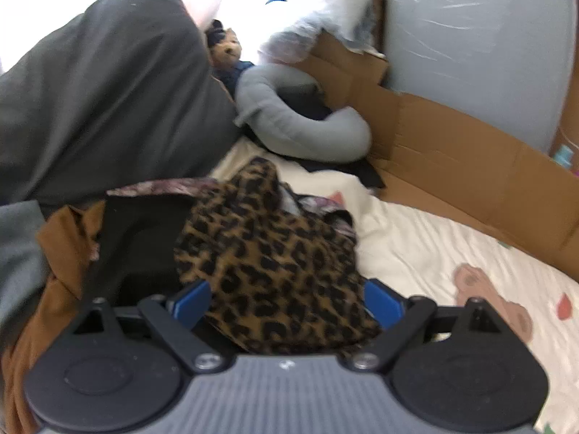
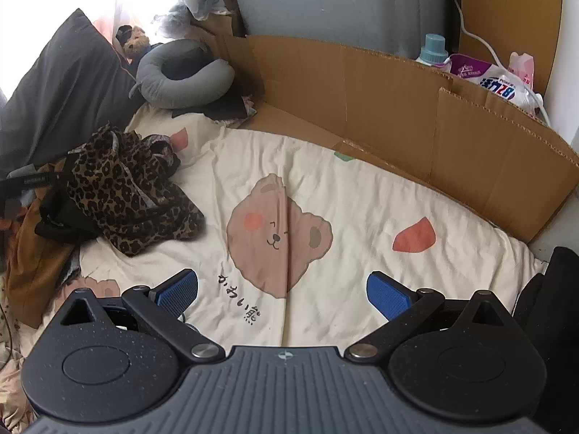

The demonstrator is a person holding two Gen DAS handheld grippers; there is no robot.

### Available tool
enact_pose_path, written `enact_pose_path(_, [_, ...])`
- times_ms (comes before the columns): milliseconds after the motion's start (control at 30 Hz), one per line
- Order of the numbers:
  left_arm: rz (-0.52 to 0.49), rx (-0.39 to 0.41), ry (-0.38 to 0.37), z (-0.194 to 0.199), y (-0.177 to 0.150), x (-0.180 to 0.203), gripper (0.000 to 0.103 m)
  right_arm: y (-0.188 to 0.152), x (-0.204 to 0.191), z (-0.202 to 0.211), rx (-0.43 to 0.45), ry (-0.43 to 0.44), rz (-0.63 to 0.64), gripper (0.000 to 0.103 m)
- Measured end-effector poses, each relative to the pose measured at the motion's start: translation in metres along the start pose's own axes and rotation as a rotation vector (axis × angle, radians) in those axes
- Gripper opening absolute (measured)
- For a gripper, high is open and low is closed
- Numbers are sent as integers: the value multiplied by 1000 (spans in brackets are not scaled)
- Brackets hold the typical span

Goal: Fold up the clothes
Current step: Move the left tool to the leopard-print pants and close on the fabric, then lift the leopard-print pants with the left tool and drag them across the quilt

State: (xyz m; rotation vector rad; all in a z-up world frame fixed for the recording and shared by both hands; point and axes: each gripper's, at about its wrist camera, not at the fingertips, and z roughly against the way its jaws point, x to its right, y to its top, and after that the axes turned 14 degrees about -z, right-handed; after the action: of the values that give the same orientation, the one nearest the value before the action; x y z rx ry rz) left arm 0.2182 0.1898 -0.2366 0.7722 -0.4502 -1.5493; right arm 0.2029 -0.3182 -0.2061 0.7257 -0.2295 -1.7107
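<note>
In the left wrist view the left tool (image 1: 286,302) stood wide with the leopard-print garment (image 1: 267,253) bunched between its blue pads, though no grip could be told, while the right tool (image 2: 282,291) hung wide and empty over the bear-print bedsheet (image 2: 362,188), the garment (image 2: 126,195) lying at middle left atop the clothes pile (image 2: 32,253).

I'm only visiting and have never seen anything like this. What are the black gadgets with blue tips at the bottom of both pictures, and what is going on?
Each is a handheld two-finger gripper carrying its own wide-angle camera, so each picture looks forward along one gripper. A person holds both; there is no robot arm. The left gripper is open around a leopard-print garment in a heap of clothes. The right gripper is open and empty above a cream bedsheet printed with a bear face. Behind are a dark grey pillow, a grey U-shaped neck cushion and brown cardboard sheets.
</note>
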Motion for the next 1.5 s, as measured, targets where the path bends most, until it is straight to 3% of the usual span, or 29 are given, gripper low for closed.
enact_pose_path(133, [-12,-29,37,-27,7,-13,97,-7,2,-5,-9,13,-7,102])
enact_pose_path(400, [39,-30,-15,-68,21,-29,88,-23,6,-13,-43,37,-11,102])
enact_pose_path(433, [43,-38,-29,-74,21,-29,81,-24,6,-13,-46,35,-10,102])
enact_pose_path(467, [50,-49,-47,-79,21,-30,64,-26,8,-14,-50,36,-13,102])
enact_pose_path(500, [56,-60,-61,-83,20,-30,55,-28,9,-14,-53,37,-15,102])
enact_pose_path(567, [72,-83,-61,-89,19,-32,16,-31,10,-13,-62,44,-16,102])
enact_pose_path(667, [105,-107,-58,-86,16,-33,5,-35,10,-9,-64,51,0,102])
enact_pose_path(1133, [97,-85,-181,-18,-3,-21,1,-42,11,8,-30,72,-38,102])
enact_pose_path(1500, [76,-110,-296,23,-41,22,1,-56,14,8,-43,76,-46,102])
